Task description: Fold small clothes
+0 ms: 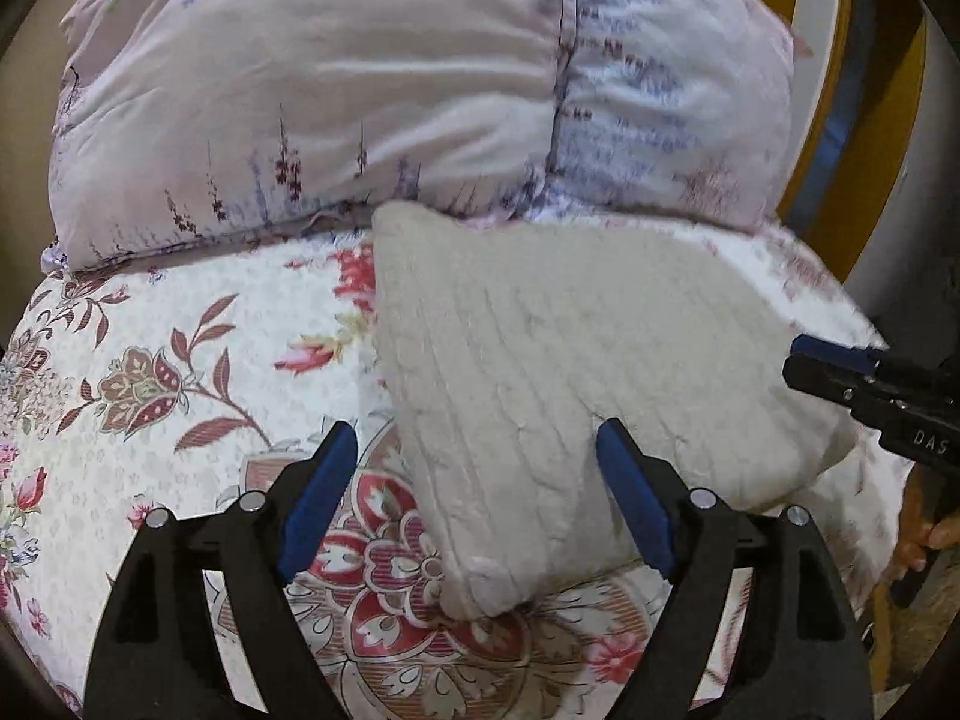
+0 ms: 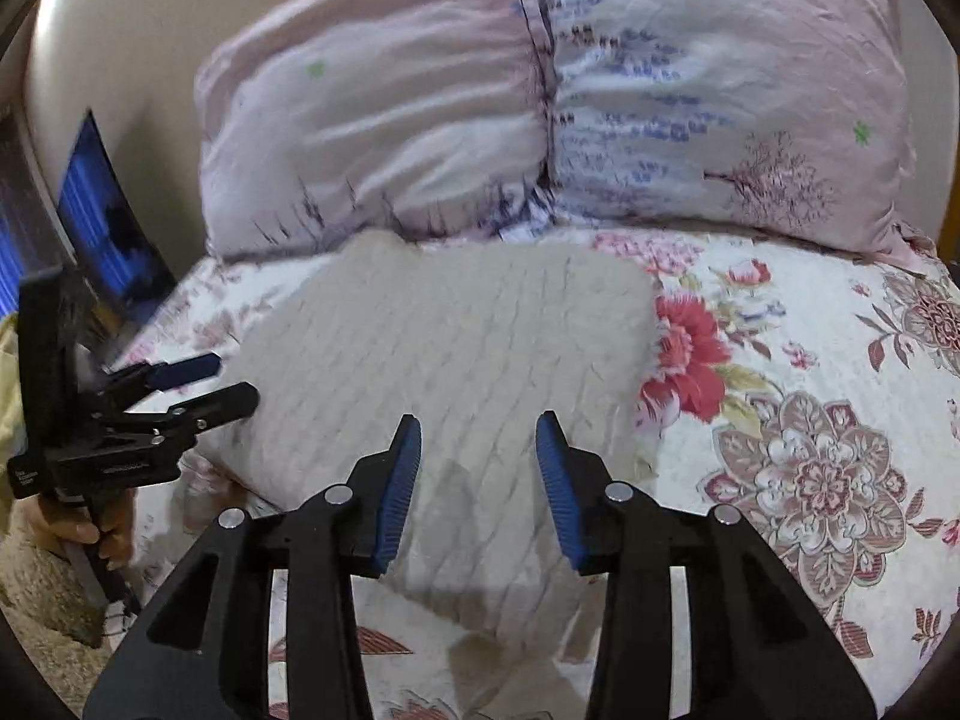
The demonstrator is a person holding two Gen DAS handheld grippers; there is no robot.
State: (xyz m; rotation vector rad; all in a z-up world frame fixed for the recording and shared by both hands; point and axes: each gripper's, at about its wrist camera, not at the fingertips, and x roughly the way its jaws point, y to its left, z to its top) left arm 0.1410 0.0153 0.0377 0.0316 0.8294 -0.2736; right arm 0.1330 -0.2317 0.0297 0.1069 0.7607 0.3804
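A cream cable-knit garment lies folded into a thick block on the floral bedspread, its far edge against the pillow. My left gripper is open, hovering over the garment's near-left edge, holding nothing. In the right wrist view the garment fills the centre. My right gripper is open above its near part, empty. The right gripper also shows at the right edge of the left wrist view, and the left gripper at the left of the right wrist view, beside the garment's left edge.
A large pink and lavender pillow lies across the head of the bed, also in the right wrist view. A yellow headboard frame stands at right. A blue-lit screen sits left of the bed. A beige rug is below.
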